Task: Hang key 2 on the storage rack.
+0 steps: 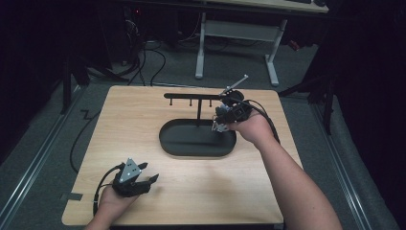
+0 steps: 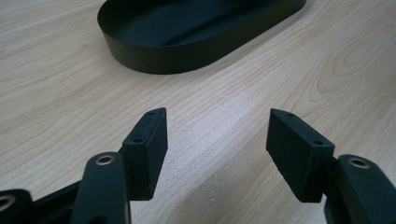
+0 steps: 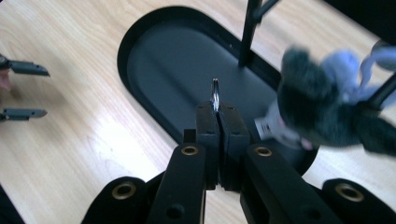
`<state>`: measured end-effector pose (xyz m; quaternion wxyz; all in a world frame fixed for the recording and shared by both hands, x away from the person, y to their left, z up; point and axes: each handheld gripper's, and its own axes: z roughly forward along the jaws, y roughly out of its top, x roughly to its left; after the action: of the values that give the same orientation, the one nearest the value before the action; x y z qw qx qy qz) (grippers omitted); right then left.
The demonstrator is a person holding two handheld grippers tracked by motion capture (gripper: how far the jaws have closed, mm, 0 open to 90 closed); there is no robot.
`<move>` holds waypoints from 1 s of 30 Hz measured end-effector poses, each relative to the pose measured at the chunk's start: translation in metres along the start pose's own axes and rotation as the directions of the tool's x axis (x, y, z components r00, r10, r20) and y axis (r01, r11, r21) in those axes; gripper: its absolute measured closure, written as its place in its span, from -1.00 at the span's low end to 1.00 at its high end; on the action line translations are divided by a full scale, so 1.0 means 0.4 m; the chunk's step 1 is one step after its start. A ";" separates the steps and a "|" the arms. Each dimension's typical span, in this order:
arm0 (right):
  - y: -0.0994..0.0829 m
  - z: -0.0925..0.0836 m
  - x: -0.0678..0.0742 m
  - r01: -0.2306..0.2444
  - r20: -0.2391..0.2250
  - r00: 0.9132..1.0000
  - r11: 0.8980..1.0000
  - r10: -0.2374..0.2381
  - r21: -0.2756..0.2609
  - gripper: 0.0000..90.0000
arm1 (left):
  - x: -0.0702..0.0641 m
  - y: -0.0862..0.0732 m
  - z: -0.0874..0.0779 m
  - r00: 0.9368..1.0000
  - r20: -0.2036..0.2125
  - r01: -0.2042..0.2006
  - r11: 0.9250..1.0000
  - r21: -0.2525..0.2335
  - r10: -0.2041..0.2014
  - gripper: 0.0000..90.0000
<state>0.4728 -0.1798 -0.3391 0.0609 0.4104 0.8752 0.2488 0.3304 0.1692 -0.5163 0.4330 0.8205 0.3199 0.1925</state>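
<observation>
The plush keychain [image 3: 322,116] looks light and floppy to us, so its thin metal ring [image 3: 215,93] is the sure hold. Our right tool [image 3: 218,116] is clenched on that ring, the toy dangling over the black tray [image 3: 140,42] toward the worktop's [image 1: 191,191] far edge. Our left tool [image 2: 217,140] rests released near the front-left corner.
</observation>
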 end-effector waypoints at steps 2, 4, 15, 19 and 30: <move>0.015 -0.002 -0.002 0.004 0.004 1.000 1.000 -0.004 -0.004 0.98 | -0.001 0.000 0.000 1.000 0.001 0.000 1.000 0.003 0.000 -0.13; 0.029 -0.002 -0.004 -0.002 0.011 1.000 1.000 0.002 -0.006 0.98 | -0.001 0.000 -0.001 1.000 0.005 -0.003 1.000 0.007 0.003 -0.13; 0.076 0.008 -0.016 -0.016 0.020 1.000 1.000 0.016 -0.009 0.98 | 0.004 -0.002 -0.004 1.000 0.001 0.005 1.000 -0.001 -0.005 -0.13; 0.076 0.012 -0.028 -0.035 0.014 0.999 0.999 0.035 -0.012 0.98 | 0.004 -0.002 -0.003 1.000 0.001 0.005 1.000 -0.001 -0.005 -0.13; 0.082 0.016 -0.057 -0.074 -0.016 0.997 0.997 0.073 -0.025 0.98 | 0.003 -0.004 -0.005 1.000 -0.003 0.008 1.000 0.001 -0.008 -0.12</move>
<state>0.5123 -0.1768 -0.3309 0.0503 0.4396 0.8567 0.2652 0.3297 0.1719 -0.5164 0.4332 0.8190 0.3239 0.1916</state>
